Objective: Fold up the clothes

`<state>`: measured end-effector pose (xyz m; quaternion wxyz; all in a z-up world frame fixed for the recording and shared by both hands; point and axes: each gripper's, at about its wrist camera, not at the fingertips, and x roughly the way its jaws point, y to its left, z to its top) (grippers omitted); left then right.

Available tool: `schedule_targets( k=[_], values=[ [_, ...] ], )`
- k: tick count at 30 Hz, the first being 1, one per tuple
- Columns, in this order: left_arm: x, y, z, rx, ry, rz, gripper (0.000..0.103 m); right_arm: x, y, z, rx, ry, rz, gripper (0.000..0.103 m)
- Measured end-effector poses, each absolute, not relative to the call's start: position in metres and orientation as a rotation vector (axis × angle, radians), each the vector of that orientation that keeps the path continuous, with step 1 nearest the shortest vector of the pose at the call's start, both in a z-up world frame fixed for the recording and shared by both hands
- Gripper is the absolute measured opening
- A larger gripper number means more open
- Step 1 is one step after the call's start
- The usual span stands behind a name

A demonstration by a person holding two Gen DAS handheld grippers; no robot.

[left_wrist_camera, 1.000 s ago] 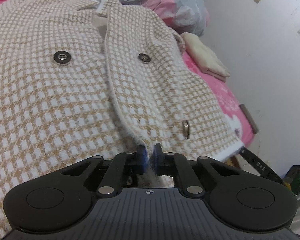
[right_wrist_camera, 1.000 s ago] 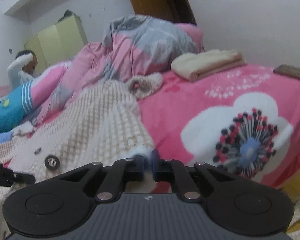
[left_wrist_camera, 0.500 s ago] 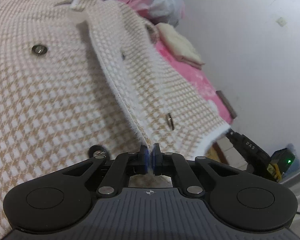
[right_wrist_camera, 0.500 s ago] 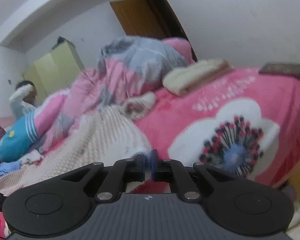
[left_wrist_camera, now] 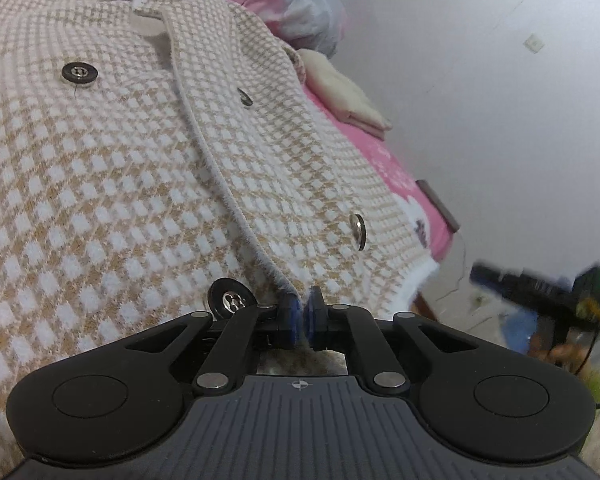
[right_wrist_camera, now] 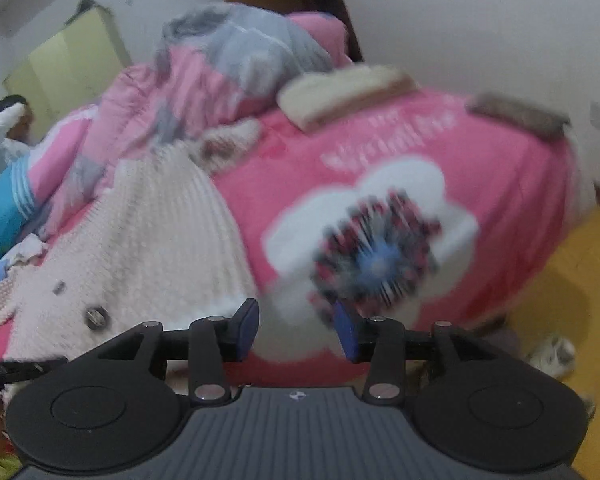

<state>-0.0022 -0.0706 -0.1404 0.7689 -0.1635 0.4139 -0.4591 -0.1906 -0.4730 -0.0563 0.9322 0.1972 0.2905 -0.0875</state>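
Through my left wrist camera, the left gripper (left_wrist_camera: 301, 311) has its jaws together, clamped on the hem of the checked jacket (left_wrist_camera: 140, 184) where the front edge runs down to them. The jacket lies spread face up over the pink bed (left_wrist_camera: 396, 168), collar at the far end. One dark button (left_wrist_camera: 231, 301) sits just beside the left jaw, another (left_wrist_camera: 79, 73) higher up on the chest. A folded cream towel (left_wrist_camera: 348, 96) rests on the bed beyond the jacket, near the white wall (left_wrist_camera: 500, 120).

Through my right wrist camera, blurred, the right gripper (right_wrist_camera: 296, 330) has its jaws apart and opening, with nothing between them. The jacket (right_wrist_camera: 156, 240) lies to the left of the jaws on the bed (right_wrist_camera: 500, 184), its corner just beside the left jaw. A rumpled quilt (right_wrist_camera: 220, 72) is heaped at the far end.
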Motion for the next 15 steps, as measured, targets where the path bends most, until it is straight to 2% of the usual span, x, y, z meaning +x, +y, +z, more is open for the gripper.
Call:
schedule_targets(
  k=[4,9,15],
  values=[
    [-0.002,-0.063,-0.145,-0.375,0.864,-1.036,0.006,-0.112,-0.428,-0.012,0.199,0.546,-0.013,0.045],
    [-0.006,-0.059,-0.148,-0.383,0.81,-1.056,0.006,0.031,-0.338,0.016,-0.189,0.47,0.239,0.044],
    [-0.009,-0.061,-0.153,-0.393,0.768,-1.071,0.005,0.208,-0.248,-0.025,-0.591,0.511,0.42,0.046]
  ],
)
